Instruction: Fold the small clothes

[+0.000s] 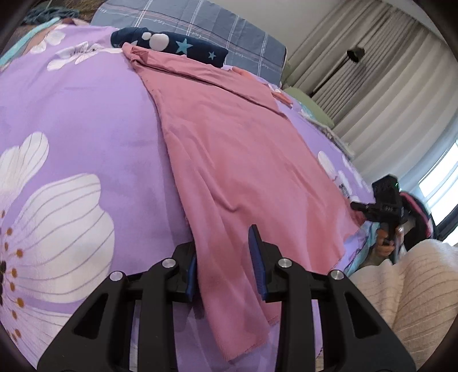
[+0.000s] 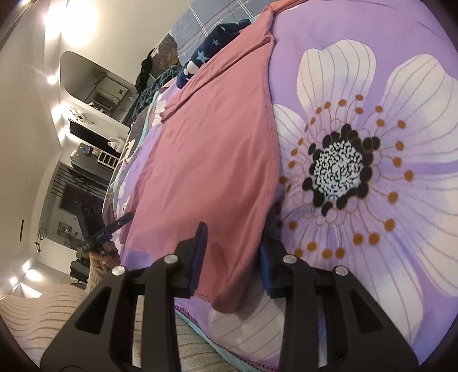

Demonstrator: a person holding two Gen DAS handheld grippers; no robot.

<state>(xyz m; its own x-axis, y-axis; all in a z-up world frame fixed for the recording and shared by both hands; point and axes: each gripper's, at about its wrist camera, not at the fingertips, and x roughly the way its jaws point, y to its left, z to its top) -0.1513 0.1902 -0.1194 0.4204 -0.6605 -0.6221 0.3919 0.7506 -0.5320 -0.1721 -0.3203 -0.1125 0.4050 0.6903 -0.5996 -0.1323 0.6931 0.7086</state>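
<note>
Both tongs, left tongs (image 1: 226, 264) and right tongs (image 2: 233, 259), part-open straddling limp pink garment (image 1: 229, 148) 6-o'clock corners; pads not pinching; grab there.

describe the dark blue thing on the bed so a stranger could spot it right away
Start at the purple flowered bedspread and follow the long pink garment to its far end. The navy garment lies bunched there, before the grey plaid pillow. Only it has pale blue stars and white spots.
</note>
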